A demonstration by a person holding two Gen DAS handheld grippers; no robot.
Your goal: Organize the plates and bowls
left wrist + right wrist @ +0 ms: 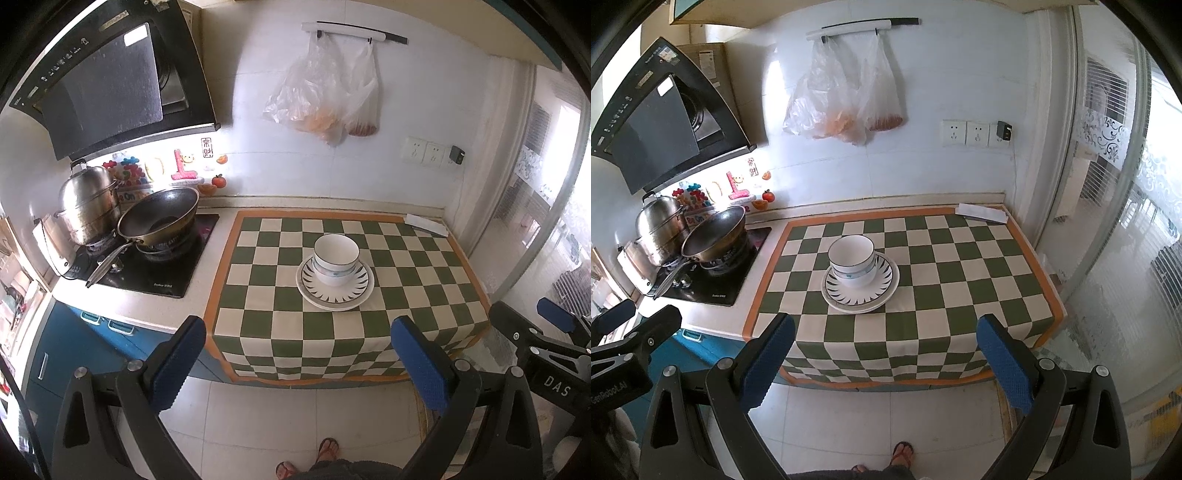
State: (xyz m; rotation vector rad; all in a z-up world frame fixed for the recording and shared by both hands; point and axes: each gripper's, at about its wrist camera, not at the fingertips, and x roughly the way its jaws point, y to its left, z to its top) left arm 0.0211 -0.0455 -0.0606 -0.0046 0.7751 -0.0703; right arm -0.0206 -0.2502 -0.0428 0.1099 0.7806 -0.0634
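Note:
Two white bowls [336,258] are nested one inside the other and stand on stacked plates [335,293], the upper one with a dark ray pattern, in the middle of the green-and-white checkered cloth [424,288]. The stack also shows in the right wrist view, bowls [852,263] on plates [860,290]. My left gripper [299,354] is open and empty, held back from the counter's front edge above the floor. My right gripper [886,354] is open and empty too, likewise in front of the counter. The right gripper shows at the left wrist view's right edge [546,332].
A wok [159,218] and a steel steamer pot [88,203] sit on the stove [147,266] to the left, under a range hood [110,81]. Plastic bags [325,96] hang on the wall. A folded white cloth [424,223] lies at the back right. A glass door [554,206] stands on the right.

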